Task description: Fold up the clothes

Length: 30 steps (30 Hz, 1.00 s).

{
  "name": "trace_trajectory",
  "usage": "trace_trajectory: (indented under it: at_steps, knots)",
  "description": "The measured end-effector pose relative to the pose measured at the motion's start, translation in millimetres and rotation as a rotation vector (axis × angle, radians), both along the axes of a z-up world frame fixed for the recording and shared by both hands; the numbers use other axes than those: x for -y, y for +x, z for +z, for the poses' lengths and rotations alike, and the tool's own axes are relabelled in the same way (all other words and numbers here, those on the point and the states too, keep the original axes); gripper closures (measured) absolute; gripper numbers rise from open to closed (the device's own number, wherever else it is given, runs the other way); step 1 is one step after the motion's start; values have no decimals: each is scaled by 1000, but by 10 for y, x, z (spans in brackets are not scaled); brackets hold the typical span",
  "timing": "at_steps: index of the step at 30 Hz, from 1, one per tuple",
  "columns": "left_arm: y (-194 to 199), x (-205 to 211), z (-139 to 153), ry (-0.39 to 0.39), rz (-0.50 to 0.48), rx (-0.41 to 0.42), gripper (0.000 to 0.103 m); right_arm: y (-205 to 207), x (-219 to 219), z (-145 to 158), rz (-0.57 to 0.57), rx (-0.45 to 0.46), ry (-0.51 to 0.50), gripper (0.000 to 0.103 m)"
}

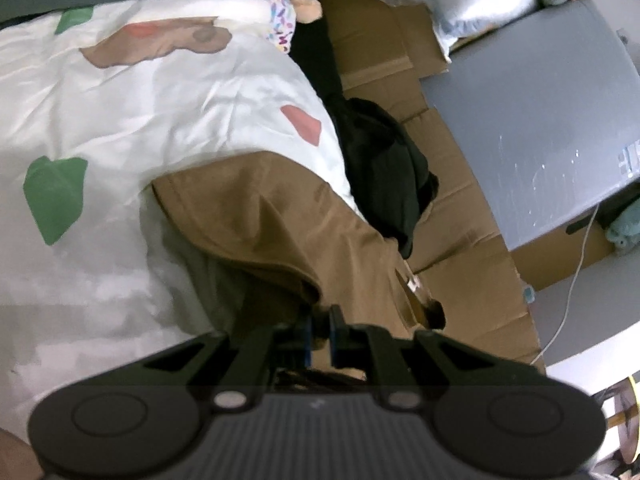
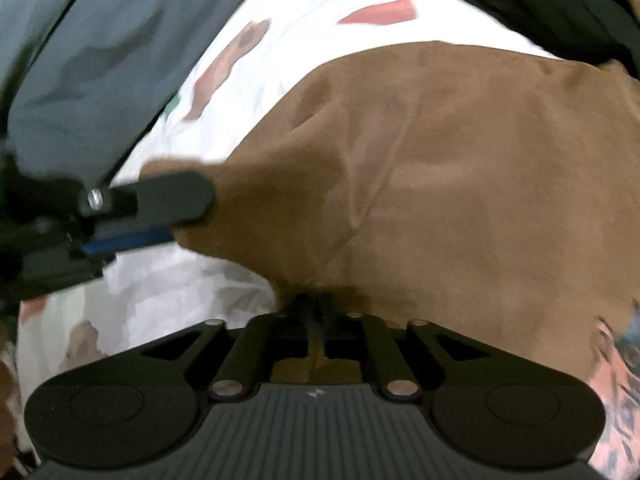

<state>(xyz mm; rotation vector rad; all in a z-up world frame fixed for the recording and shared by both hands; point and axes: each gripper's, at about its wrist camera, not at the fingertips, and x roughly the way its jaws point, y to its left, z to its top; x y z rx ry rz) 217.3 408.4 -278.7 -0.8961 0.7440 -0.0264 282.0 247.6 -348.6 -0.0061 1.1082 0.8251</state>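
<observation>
Left wrist view. The left gripper (image 1: 320,326), black with blue-lined pads, had its jaws nearly together, pinching an edge of the brown cloth garment (image 1: 272,216). The garment draped from the jaws up onto a white bedcover printed with green, pink and tan shapes (image 1: 160,112). A black garment (image 1: 380,168) lay bunched just beside the cover's right edge, on flattened brown cardboard sheets (image 1: 460,280). Past the cardboard stood a grey box-like surface flecked with white marks (image 1: 540,120). A thin white cable (image 1: 576,280) trailed down the cardboard's right side. A small colourfully patterned cloth item (image 1: 283,24) sat at the far end of the cover; what it was could not be told.

Right wrist view. The right gripper (image 2: 318,312) had its black jaws close together with the brown garment's near edge between them; whether the pads pressed on the cloth could not be told. The garment spread broadly across the white cover. At left the left gripper clamped a corner of the same garment, held by an arm in a dark grey sleeve (image 2: 100,60). A pink floral-patterned fabric (image 2: 620,380) showed at the lower right.
</observation>
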Motion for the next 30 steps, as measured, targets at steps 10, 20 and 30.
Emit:
trace_trajectory:
  at_steps: [10, 20, 30]
  knots:
    - [31, 213, 4, 84, -38, -34, 95, -1, 601, 206, -33, 65, -56, 57]
    - [215, 650, -53, 223, -142, -90, 83, -50, 1002, 384, -65, 84, -82, 57]
    - [137, 846, 21, 244, -187, -105, 64, -146, 1221, 529, -70, 108, -97, 57]
